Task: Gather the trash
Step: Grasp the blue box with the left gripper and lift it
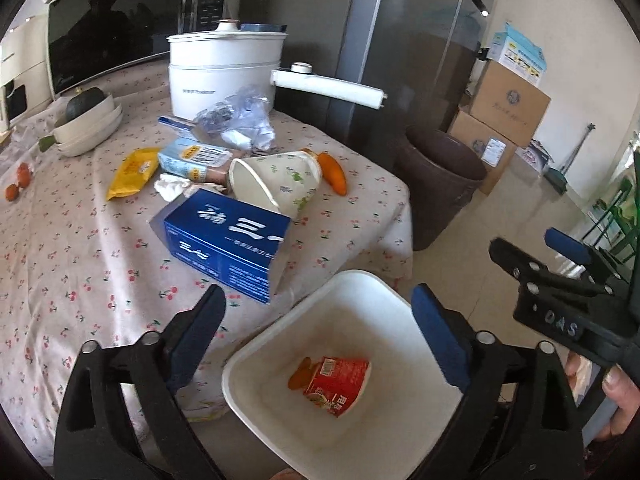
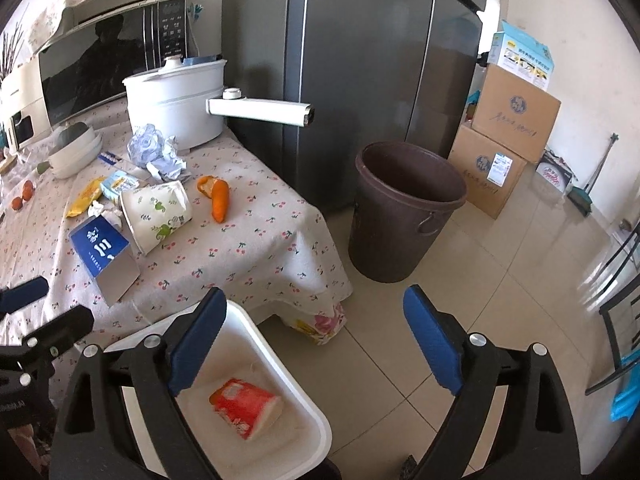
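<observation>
A white bin (image 1: 280,344) stands by the table's near corner with a red cup (image 1: 340,380) lying inside; it also shows in the right wrist view (image 2: 292,384). My left gripper (image 1: 320,320) is open and empty above the bin. My right gripper (image 2: 316,320) is open and empty beside the bin, over the floor. On the table lie a blue carton (image 1: 228,240), a floral paper cup (image 1: 280,180), orange peel (image 1: 334,172), a yellow wrapper (image 1: 132,172), a milk carton (image 1: 188,160), crumpled tissue (image 1: 172,186) and crumpled plastic (image 1: 240,120).
A white electric pot (image 1: 224,72) with a long handle stands at the table's back. Stacked bowls (image 1: 88,128) and small oranges (image 1: 18,182) are at the left. A brown bucket (image 2: 404,208) stands on the floor by the fridge (image 2: 360,60). Cardboard boxes (image 2: 512,128) are behind.
</observation>
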Demonstrator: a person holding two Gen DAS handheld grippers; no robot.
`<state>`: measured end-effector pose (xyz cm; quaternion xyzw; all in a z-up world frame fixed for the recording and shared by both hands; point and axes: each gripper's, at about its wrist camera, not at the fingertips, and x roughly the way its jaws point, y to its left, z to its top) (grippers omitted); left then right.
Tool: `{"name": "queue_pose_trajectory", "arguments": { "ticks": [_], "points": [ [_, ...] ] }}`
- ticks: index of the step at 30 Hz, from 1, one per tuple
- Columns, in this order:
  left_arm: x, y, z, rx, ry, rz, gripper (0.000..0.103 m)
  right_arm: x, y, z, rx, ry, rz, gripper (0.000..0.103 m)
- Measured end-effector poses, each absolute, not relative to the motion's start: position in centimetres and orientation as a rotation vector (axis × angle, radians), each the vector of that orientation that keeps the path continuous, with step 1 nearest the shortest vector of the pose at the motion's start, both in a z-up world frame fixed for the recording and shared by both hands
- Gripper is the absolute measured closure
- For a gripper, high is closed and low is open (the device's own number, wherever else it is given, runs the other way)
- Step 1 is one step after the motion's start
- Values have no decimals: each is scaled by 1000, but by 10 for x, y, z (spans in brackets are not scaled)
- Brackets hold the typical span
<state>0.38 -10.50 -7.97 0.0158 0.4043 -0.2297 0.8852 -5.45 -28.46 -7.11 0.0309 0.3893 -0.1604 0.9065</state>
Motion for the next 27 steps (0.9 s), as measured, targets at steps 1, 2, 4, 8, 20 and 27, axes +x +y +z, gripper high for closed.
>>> {"name": "queue_pose_trajectory", "arguments": {
  "ticks": [1, 2, 4, 8, 20, 27],
  "points": [
    [6, -104, -80, 37, 843, -471, 12, -54, -283, -72, 61, 808, -325, 14],
    [9, -103, -81, 43, 851, -458, 10, -53, -280, -73, 54, 814, -316, 14],
    [17, -97, -84, 37, 872, -430, 9, -53, -277, -74, 46, 818, -305, 13],
    [35, -79, -89, -67, 938, -408, 9, -52, -269, -75, 37, 828, -280, 10],
    [94, -45, -114, -523, 1123, -287, 9, -47, -261, -80, 27, 858, -240, 10],
    [110, -53, -129, -658, 1167, -163, 9, -43, -262, -83, 39, 878, -226, 10]
  ]
}}
